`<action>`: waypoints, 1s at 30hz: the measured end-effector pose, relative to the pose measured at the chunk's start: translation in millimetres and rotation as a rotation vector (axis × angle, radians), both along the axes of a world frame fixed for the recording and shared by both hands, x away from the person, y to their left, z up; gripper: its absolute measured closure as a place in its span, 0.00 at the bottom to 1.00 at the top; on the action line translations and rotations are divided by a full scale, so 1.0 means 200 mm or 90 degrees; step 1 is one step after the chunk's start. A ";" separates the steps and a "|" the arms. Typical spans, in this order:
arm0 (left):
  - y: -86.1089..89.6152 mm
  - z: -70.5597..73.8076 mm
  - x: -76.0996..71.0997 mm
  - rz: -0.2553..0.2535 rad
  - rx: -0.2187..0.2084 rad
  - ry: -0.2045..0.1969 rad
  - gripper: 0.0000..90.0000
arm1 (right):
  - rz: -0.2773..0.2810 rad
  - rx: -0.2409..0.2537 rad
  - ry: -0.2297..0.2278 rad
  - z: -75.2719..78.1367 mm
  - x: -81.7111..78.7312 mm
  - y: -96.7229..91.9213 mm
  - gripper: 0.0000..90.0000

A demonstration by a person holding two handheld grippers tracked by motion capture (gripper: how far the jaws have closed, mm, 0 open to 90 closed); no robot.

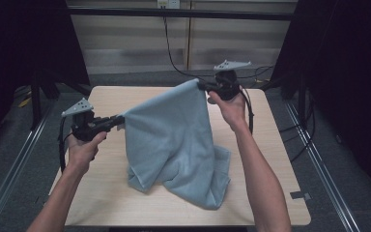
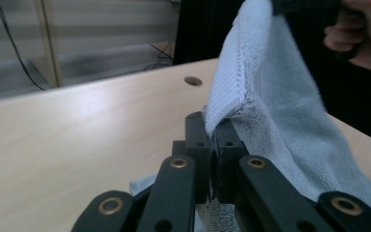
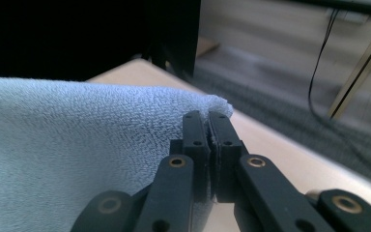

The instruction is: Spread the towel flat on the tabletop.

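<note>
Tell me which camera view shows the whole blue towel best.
The high view: there the towel hangs whole between the left gripper and the right gripper, its lower end bunched on the table. Each gripper view gives a close look at the pinched edge between its shut jaws.

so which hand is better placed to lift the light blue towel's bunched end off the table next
Probably right. The right gripper already pinches its corner of the light blue terry towel higher than the left gripper, nearly above the bunched end on the wooden table.
</note>
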State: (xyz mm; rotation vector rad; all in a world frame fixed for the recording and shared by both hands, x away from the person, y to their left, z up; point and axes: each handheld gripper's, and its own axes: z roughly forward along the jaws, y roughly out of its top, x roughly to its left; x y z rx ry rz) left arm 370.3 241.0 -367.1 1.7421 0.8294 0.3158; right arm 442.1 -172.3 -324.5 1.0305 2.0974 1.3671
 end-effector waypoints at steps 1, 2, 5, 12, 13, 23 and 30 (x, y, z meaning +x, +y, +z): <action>-0.01 0.03 0.01 0.007 0.007 -0.011 0.98 | -0.004 0.003 -0.014 0.05 0.00 -0.01 0.97; -0.01 0.07 0.02 0.013 0.012 -0.022 0.98 | -0.006 0.006 -0.026 0.10 -0.01 -0.02 0.97; -0.01 0.19 0.04 0.027 0.012 -0.053 0.98 | -0.001 0.032 -0.067 0.23 -0.03 -0.05 0.97; -0.03 0.20 -0.08 -0.006 0.016 -0.084 0.97 | 0.024 0.057 -0.094 0.18 -0.26 -0.14 0.97; -0.04 0.18 -0.11 -0.014 0.023 -0.084 0.97 | 0.032 0.061 -0.089 0.13 -0.32 -0.16 0.97; -0.12 -0.30 -0.40 -0.125 0.101 0.026 0.93 | 0.047 0.037 0.038 -0.50 -0.92 -0.30 0.97; -0.14 -0.50 -0.57 -0.220 0.161 0.107 0.80 | 0.075 -0.026 0.178 -0.81 -1.18 -0.31 0.85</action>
